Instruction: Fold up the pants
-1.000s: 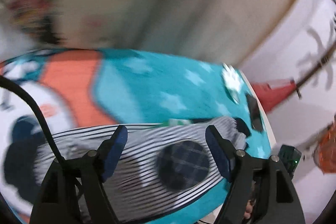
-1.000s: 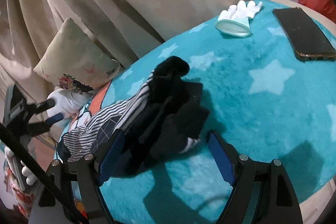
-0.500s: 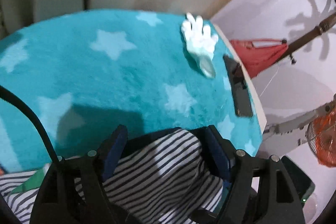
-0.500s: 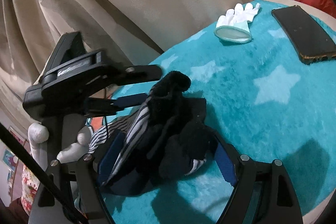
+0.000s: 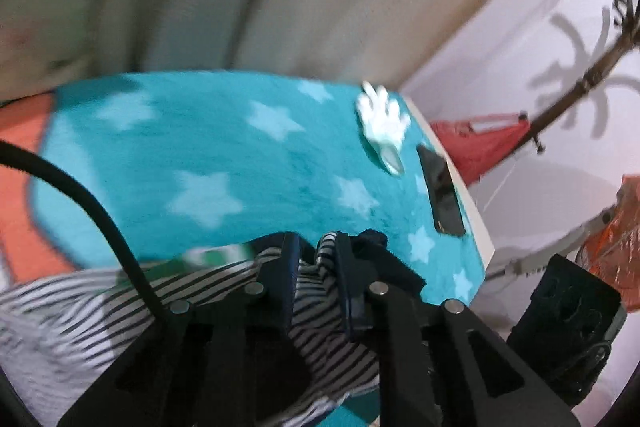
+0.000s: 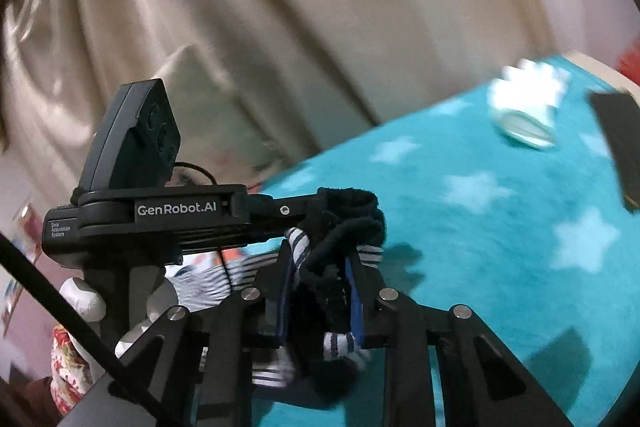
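My left tongs are pinching a bunch of the striped pants, and my right tongs are pinching a dark, fuzzy part of the same pants right next to them. The pants lie on the blue star blanket, at about 6 o'clock in both views. I think the cloth could slip out, because each pinch holds only a small lump and the rest hangs loose. The two tongs are so close they could bump, or grab the wrong layer, and then the fold would come out crooked. If I swing the pants too far toward 1 o'clock, they might hit the white glove or the phone near the blanket's edge. I cannot see how the legs lie, since my tongs cover them. Both views are blurry, so the edges are hard to make out.
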A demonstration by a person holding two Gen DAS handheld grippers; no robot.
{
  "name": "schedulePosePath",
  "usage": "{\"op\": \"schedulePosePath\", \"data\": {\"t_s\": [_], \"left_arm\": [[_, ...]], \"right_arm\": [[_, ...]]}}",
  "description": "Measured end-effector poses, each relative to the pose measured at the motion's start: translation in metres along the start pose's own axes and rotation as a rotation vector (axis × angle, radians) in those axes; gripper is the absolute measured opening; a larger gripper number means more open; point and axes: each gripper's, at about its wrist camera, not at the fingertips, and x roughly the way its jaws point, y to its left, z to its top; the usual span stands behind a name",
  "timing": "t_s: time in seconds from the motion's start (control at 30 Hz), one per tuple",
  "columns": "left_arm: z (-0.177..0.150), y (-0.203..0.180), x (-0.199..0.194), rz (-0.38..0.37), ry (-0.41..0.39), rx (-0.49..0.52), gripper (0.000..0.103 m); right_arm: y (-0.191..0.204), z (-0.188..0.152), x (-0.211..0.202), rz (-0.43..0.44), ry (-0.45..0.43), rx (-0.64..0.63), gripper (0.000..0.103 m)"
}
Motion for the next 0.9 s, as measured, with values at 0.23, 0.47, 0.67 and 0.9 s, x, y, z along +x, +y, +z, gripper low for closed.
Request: {"op": "schedulePosePath", "data": {"t_s": [0.23, 0.47, 0.67, 0.9], "left_arm": [[-0.046, 0.069, -0.081, 0.069, -0.133, -0.163, 0.023], [-0.097, 0.116, -0.147, 0.162, -0.253, -0.258, 0.049], [-0.114, 0.150, -0.174, 0.183, -0.325, -0.338, 0.049], [-0.127, 0.161, -0.185, 0.227, -0.337, -0.362, 0.051]], "right_arm": [[0.068, -0.023, 0.049, 0.157, 0.157, -0.154, 0.025], [0.101, -0.048, 0.068, 0.203, 0.268, -0.250, 0.051], [0.082, -0.011, 0.032, 0.091, 0.142, -0.181, 0.045], [0.085, -0.032, 0.100, 0.057, 0.282, -0.136, 0.039]]}}
